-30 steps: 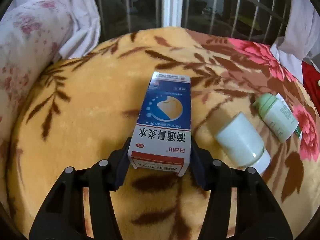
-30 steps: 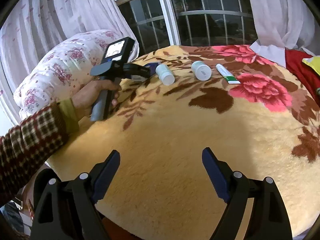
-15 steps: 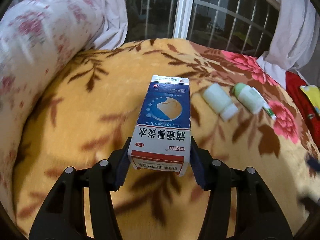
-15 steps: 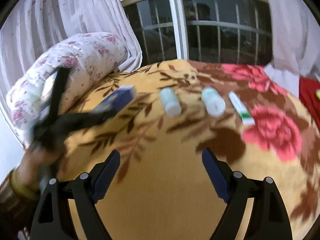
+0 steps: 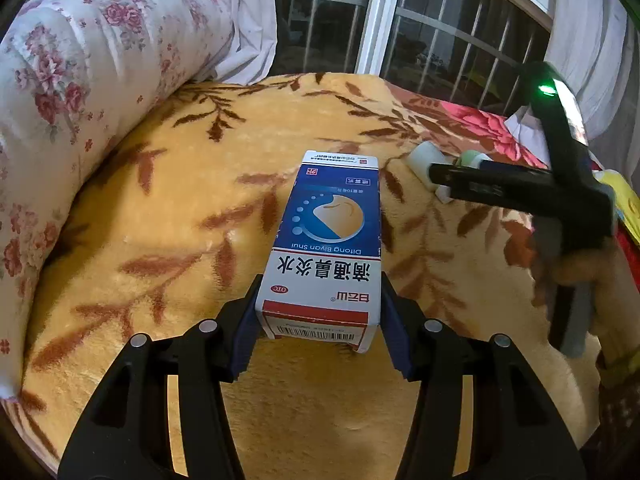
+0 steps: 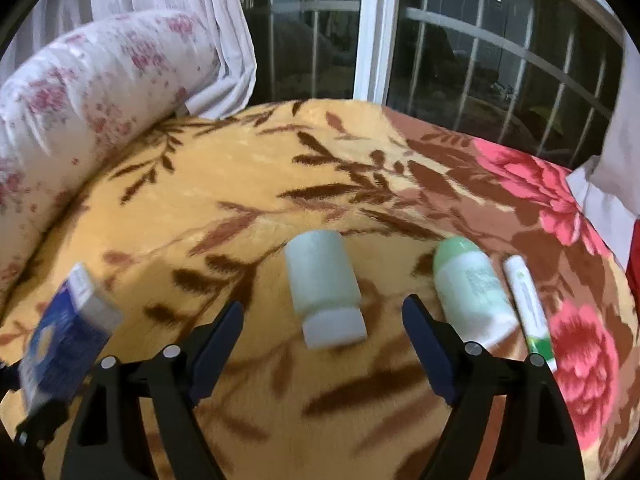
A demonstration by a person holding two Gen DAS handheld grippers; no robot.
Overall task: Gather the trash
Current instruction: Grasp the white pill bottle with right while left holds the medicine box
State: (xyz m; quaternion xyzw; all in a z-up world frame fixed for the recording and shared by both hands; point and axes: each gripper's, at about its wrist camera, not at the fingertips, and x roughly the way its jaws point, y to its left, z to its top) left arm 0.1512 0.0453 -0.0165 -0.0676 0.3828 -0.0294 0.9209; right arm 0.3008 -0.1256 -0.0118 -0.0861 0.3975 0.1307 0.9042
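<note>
Two grippers work over a yellow blanket with brown leaves and pink flowers. Left gripper: jaws clenched on the lower end of a blue-and-white box, which points away from the camera and is held above the blanket; its printed face is up and a barcode shows on the near end. Seen from the right wrist, the same box appears blurred at the lower left edge.

Right gripper: jaws spread wide, gripping nothing, with a white bottle lying on its side on the blanket between and just beyond the fingertips; whether they touch it cannot be told. Bottle cap toward the camera. Just right of it lies a green-capped bottle, also on its side, cap pointing away. Beside that, on its right, lies a thin white tube with a green near end.

From the left wrist, the right gripper reaches in from the right edge, held by a hand, its tip over the two bottles.

Background: a floral quilt rolled along the left edge of the blanket, white curtains and a barred window, dark outside.
</note>
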